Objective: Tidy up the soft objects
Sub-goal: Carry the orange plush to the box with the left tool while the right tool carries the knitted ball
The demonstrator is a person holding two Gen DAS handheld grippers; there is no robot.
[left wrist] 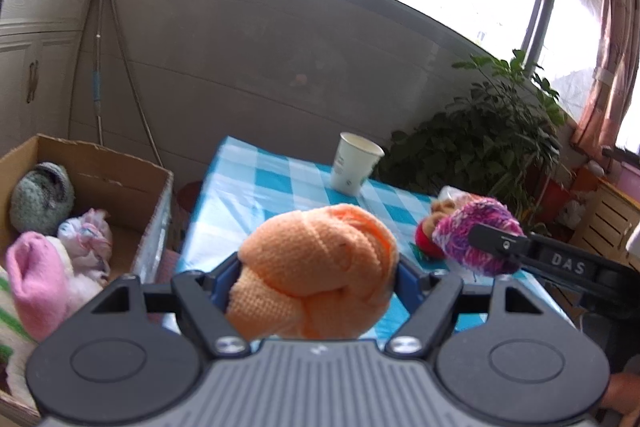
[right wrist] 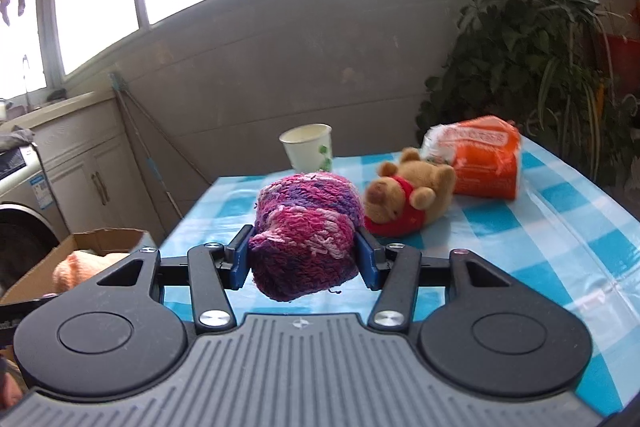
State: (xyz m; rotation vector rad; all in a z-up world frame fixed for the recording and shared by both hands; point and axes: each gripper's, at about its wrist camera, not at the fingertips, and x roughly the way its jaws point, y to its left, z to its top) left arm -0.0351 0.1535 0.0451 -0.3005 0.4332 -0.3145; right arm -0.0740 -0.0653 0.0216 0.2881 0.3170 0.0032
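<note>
My left gripper (left wrist: 318, 277) is shut on an orange knitted bundle (left wrist: 316, 271), held above the table's left edge beside a cardboard box (left wrist: 132, 179). The box holds a grey-green knit ball (left wrist: 40, 197), a pink sock roll (left wrist: 34, 269) and a white patterned bundle (left wrist: 86, 241). My right gripper (right wrist: 306, 259) is shut on a pink-purple yarn bundle (right wrist: 308, 235), also in the left wrist view (left wrist: 476, 235), above the table. A small teddy bear in a red shirt (right wrist: 404, 197) lies on the blue checked tablecloth (right wrist: 560, 227).
A white paper cup (right wrist: 308, 147) stands at the table's far edge; it also shows in the left wrist view (left wrist: 356, 163). An orange packet (right wrist: 480, 159) lies behind the bear. Potted plants (right wrist: 528, 39) stand right of the table. A cabinet (right wrist: 84, 179) and a washing machine (right wrist: 20, 203) are at left.
</note>
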